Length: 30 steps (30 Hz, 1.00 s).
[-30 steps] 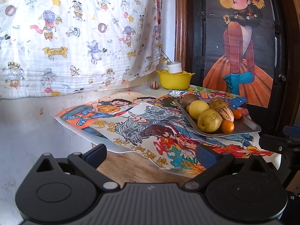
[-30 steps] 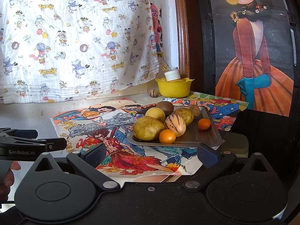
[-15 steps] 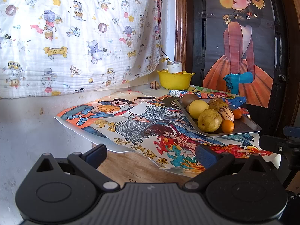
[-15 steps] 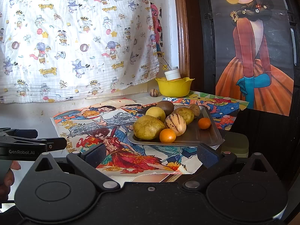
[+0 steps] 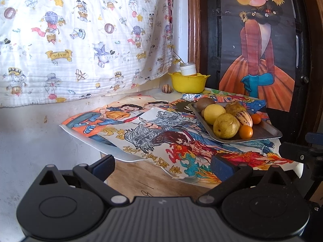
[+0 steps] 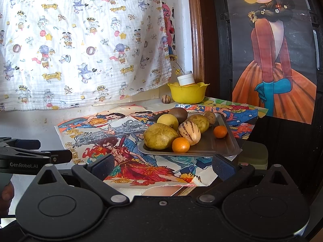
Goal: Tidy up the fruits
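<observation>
A metal tray (image 6: 224,149) (image 5: 266,133) on the table's right side holds several fruits: a green pear (image 6: 160,136) (image 5: 226,125), a yellow round fruit (image 6: 168,121), a brown kiwi (image 6: 178,114), a striped melon (image 6: 189,132) and two small oranges (image 6: 180,145) (image 6: 220,131). A yellow bowl (image 6: 187,92) (image 5: 188,82) with a white jar stands at the back, a small striped fruit (image 6: 166,98) beside it. My left gripper (image 5: 162,165) and right gripper (image 6: 163,164) are open and empty, short of the table's front edge.
Colourful cartoon posters (image 5: 141,129) cover the table. A patterned cloth (image 6: 80,40) hangs on the wall behind. A dark door with a painted girl (image 6: 272,60) stands at the right. The left gripper's body (image 6: 30,157) shows at the right view's left edge.
</observation>
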Each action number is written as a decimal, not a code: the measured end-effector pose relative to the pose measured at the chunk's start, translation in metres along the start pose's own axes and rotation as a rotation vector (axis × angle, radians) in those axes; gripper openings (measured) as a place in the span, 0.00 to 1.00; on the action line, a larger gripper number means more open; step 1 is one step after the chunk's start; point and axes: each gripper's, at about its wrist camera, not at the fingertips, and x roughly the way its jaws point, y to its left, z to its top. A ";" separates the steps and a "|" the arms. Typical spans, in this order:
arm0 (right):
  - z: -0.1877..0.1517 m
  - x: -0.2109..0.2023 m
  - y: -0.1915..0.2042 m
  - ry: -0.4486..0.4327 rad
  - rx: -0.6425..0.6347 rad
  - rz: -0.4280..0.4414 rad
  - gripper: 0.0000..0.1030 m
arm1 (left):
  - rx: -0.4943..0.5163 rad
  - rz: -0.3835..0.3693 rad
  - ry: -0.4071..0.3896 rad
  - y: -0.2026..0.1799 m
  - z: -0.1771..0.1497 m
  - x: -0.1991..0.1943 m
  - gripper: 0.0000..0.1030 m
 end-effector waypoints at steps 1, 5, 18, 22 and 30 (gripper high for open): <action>0.000 0.000 0.000 0.000 0.000 0.000 0.99 | 0.003 0.002 -0.003 0.000 0.000 0.000 1.00; 0.000 0.000 0.000 0.001 0.001 0.000 0.99 | 0.007 0.002 -0.015 -0.001 0.001 -0.003 1.00; -0.002 0.000 0.002 0.002 -0.002 0.001 0.99 | 0.009 0.008 -0.014 -0.002 0.001 -0.002 1.00; -0.001 0.000 0.002 0.002 -0.002 0.000 0.99 | 0.010 0.007 -0.014 -0.002 0.001 -0.002 1.00; -0.003 0.000 0.004 0.006 -0.004 0.002 0.99 | 0.010 0.004 -0.014 -0.002 0.001 -0.001 1.00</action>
